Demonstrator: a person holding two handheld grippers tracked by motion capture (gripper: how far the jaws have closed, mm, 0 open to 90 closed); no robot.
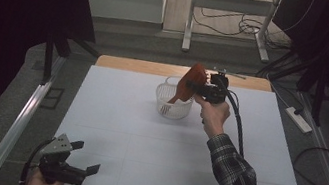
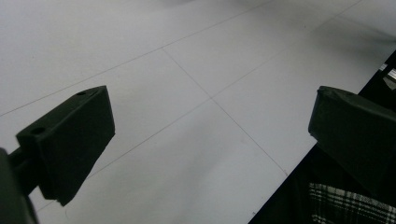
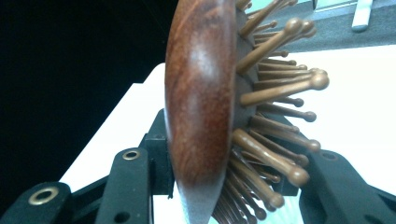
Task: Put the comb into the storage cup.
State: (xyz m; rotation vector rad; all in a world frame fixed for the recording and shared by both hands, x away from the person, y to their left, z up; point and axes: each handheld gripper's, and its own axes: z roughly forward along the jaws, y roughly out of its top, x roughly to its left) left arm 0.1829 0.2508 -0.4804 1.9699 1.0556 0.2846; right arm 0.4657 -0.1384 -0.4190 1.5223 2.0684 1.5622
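Note:
A brown wooden hairbrush hangs tilted over a white slatted basket at the far middle of the table, its handle end reaching down into the basket. My right gripper is shut on the brush head. In the right gripper view the black jaws clamp the wooden back on one side and the knobbed bristles on the other. My left gripper rests low at the near left corner of the table. It is open, and nothing but white table lies between its wide-apart jaws in the left gripper view.
The white table top has a wooden strip along its far edge. On the floor lie a power strip and cables at the right, with a metal rail at the left. Metal frame legs stand behind the table.

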